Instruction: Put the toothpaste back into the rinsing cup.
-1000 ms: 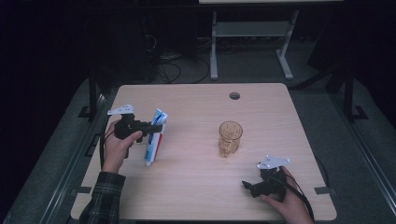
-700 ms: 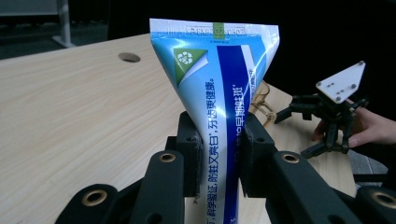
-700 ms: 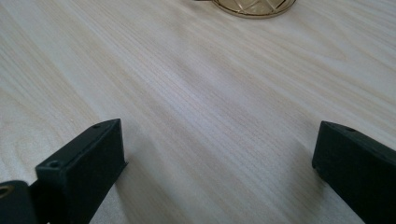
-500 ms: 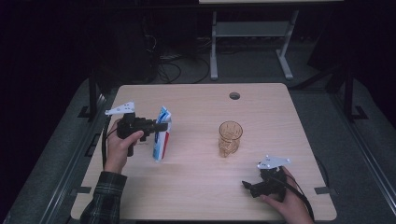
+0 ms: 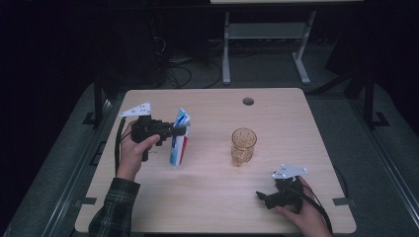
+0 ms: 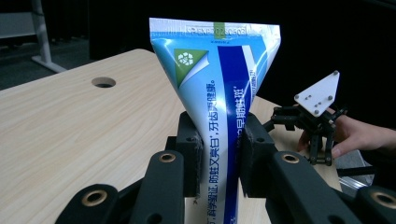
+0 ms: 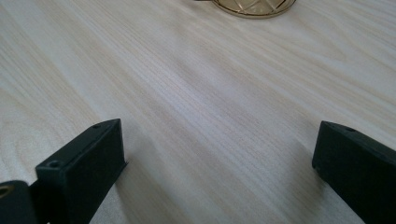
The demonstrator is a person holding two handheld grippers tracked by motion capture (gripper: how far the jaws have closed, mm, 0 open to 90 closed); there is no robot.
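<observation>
While the left gripper point(image 5: 183, 131) clamped the toothpaste tube point(image 5: 179, 140) upright above the worktop point(image 5: 212, 197), left of the glass point(image 5: 243, 146), the right gripper point(image 5: 261, 196) rested spread wide, grasping nothing.

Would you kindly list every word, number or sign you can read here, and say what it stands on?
"牙齿" and "科学验证": vertical print on the toothpaste tube, clamped by the left gripper; surrounding characters too blurred.
Crimp code at the tube's top: starts "EXP", digits too small.
Green triangle: white recycling-style sign.
Glass cup: no text.
</observation>
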